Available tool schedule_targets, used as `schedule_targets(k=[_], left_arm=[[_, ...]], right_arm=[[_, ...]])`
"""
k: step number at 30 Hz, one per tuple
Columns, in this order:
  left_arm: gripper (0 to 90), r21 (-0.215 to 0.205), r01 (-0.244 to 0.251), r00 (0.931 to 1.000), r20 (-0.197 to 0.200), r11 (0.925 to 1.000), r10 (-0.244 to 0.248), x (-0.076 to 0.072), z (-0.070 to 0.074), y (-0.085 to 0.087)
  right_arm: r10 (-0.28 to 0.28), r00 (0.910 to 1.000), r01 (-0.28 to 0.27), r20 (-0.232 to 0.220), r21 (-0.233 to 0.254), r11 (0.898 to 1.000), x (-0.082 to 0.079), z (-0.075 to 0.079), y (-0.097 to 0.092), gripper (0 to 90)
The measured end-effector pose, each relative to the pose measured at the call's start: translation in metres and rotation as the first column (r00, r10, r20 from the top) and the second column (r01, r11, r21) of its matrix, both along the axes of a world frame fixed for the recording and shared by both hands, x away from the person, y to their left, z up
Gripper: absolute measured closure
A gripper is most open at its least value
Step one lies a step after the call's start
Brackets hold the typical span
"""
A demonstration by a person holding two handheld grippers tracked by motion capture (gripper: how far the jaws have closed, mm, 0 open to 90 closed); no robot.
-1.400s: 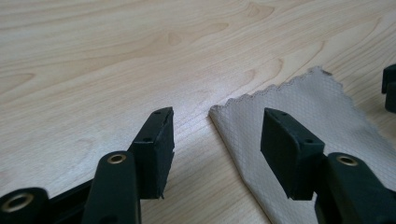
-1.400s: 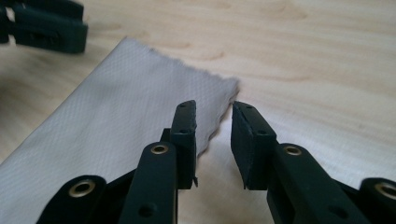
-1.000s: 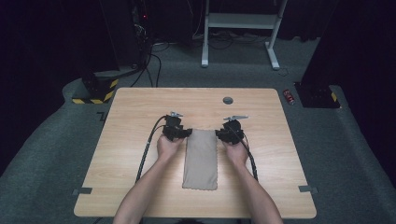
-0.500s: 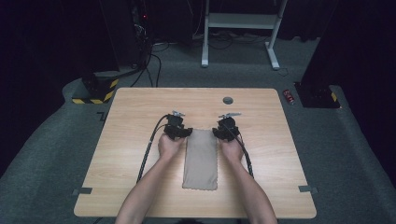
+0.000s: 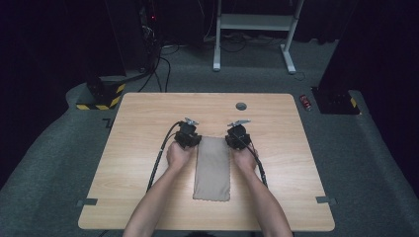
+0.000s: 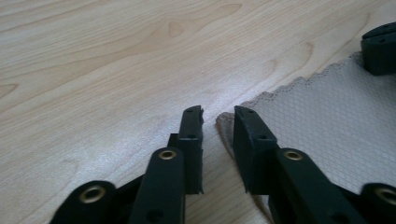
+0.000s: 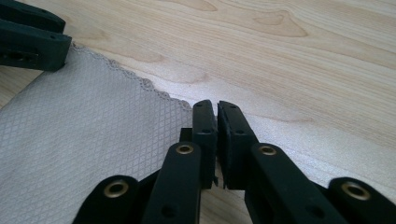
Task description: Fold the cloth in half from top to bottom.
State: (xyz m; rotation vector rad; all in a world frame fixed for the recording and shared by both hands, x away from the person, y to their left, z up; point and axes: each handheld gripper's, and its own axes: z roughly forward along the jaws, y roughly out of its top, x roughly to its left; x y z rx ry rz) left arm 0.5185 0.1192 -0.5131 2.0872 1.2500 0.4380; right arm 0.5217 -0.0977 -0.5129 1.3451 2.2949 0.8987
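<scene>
The right gripper (image 7: 217, 109) has its 2 jaws drawn almost together, a thin slit between the pads, right at the far right corner of the beige cloth (image 7: 79, 140); they have just been closing, and the corner's scalloped edge runs in at the tips, though whether the pads pinch fabric cannot be told. The left gripper (image 6: 218, 114) has also just been closing its jaws, yet a clear gap remains between them, and the cloth's (image 6: 327, 121) far left corner sits in that gap with its edge lifted slightly beside the right-hand pad, not clamped. In the left gripper view the other gripper's black tip shows at the upper right on the cloth's far edge; in the right gripper view the other gripper's jaws lie at the upper left, against the opposite corner. From the high view, the left gripper (image 5: 190, 140) and right gripper (image 5: 236, 139) flank the far end of the cloth (image 5: 213, 170), which lies flat as a long narrow strip running from the grippers back toward the person, near the middle of the wooden table (image 5: 148, 113). Each hand wraps its gripper from behind, forearms coming in from the near edge on either side of the strip, and a black cable (image 5: 157, 165) trails from the left gripper along the tabletop.
</scene>
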Motion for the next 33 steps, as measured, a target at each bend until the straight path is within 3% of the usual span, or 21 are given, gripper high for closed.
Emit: schedule_targets(k=[5, 8, 11, 17, 28, 29, 31, 33], left_arm=[[88.9, -0.051, 0.013, 0.9995, -0.027, 0.9986, -0.014, 0.002, -0.001, 0.001], [89.5, -0.068, 0.013, 0.9980, -0.061, 0.9976, -0.017, 0.006, 0.001, 0.003], [89.9, -0.093, 0.012, 0.9975, -0.068, 0.9956, -0.019, 0.007, 0.005, 0.005], [90.0, -0.117, 0.028, 0.9978, -0.057, 0.9927, -0.035, 0.007, 0.012, 0.004], [90.0, -0.210, 0.021, 0.9989, -0.036, 0.9774, -0.029, 0.009, 0.028, 0.015], [90.0, -0.208, 0.022, 0.9987, -0.040, 0.9779, -0.031, 0.010, 0.029, 0.014], [90.0, -0.195, 0.030, 0.9990, -0.027, 0.9803, -0.036, 0.011, 0.035, 0.014], [90.0, -0.215, 0.030, 0.9993, -0.016, 0.9762, -0.034, 0.012, 0.042, 0.015]], right_arm=[[0.003, 1.0000, -0.003, -0.008, 0.010, 1.000, 0.001, 0.000, 0.000, 88.3], [-0.004, 1.0000, 0.004, -0.009, 0.004, 1.000, 0.000, 0.001, 0.001, 88.9], [-0.013, 0.9997, 0.014, -0.021, 0.030, 0.999, 0.000, 0.004, -0.002, 89.1], [-0.001, 1.0000, 0.001, 0.000, 0.058, 0.998, -0.002, 0.013, -0.009, 89.3], [-0.010, 0.9997, 0.007, 0.024, 0.116, 0.993, -0.002, 0.026, -0.017, 89.5], [-0.007, 0.9999, 0.006, 0.010, 0.115, 0.993, 0.000, 0.028, -0.017, 89.5], [-0.004, 0.9996, 0.001, 0.029, 0.110, 0.994, 0.002, 0.035, -0.016, 89.5], [-0.003, 0.9992, -0.001, 0.039, 0.109, 0.994, 0.002, 0.041, -0.015, 89.5]])
